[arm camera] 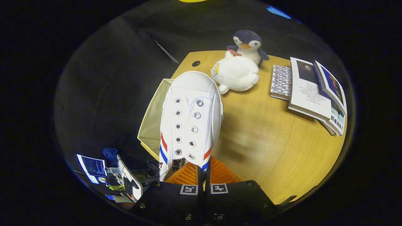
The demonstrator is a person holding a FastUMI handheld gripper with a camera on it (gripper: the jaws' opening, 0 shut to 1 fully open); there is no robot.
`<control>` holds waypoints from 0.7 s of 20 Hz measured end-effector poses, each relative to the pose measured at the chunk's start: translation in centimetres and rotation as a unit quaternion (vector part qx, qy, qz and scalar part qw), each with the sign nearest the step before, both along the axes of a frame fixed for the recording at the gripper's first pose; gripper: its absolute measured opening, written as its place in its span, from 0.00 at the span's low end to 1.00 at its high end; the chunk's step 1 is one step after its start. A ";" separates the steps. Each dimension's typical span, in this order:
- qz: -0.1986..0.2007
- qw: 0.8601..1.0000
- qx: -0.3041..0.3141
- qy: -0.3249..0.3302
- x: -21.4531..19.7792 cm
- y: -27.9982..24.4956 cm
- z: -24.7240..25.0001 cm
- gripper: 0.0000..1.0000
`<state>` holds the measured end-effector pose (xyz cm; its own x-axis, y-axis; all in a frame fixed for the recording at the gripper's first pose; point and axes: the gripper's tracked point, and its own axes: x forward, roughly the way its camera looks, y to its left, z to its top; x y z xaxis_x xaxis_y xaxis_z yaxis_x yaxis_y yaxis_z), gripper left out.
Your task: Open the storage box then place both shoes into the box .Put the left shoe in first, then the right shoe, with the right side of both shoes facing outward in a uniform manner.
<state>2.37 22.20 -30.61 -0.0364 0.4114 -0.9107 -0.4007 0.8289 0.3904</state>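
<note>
Already the tongs (203, 171) are clenched on a white shoe (190, 121), their two fingers drawn almost together on its rear edge near the striped sides, so the shoe hangs off the bench (276, 147) with its toe pointing away from the fingers. It hovers above the bench's left edge, partly over a pale fabric box (152, 125) that sits just off that edge with its top open and one inner wall showing. By that look the opening step is done. Whether this is the left or the right shoe I cannot tell from the lace side alone, and the inside of the box is mostly hidden behind the shoe, so I cannot say if another shoe already lies in it. I judge the task to be in the middle: one shoe is in the air near the box and not yet set down. What is left is to lower it in with its right side facing outward, and then to handle the other shoe if it is not in yet. Beyond the shoe, near the far edge, stand two stuffed toys (240, 67), and books (314, 91) lie toward the right edge.
</note>
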 end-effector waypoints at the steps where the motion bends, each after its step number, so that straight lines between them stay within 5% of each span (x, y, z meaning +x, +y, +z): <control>1: 0.009 1.000 0.004 -0.003 0.5 1.4 0.2 0.00; 12: 0.057 0.998 -0.034 0.011 1.7 10.8 -4.0 0.02; 13: 0.049 0.998 -0.022 0.019 1.6 11.8 -4.1 0.08; 14: 0.044 0.999 -0.008 0.028 1.5 12.5 -3.6 0.25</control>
<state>3.87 34.73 -34.25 -0.1229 0.3904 -0.9124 -0.4510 0.7970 0.4017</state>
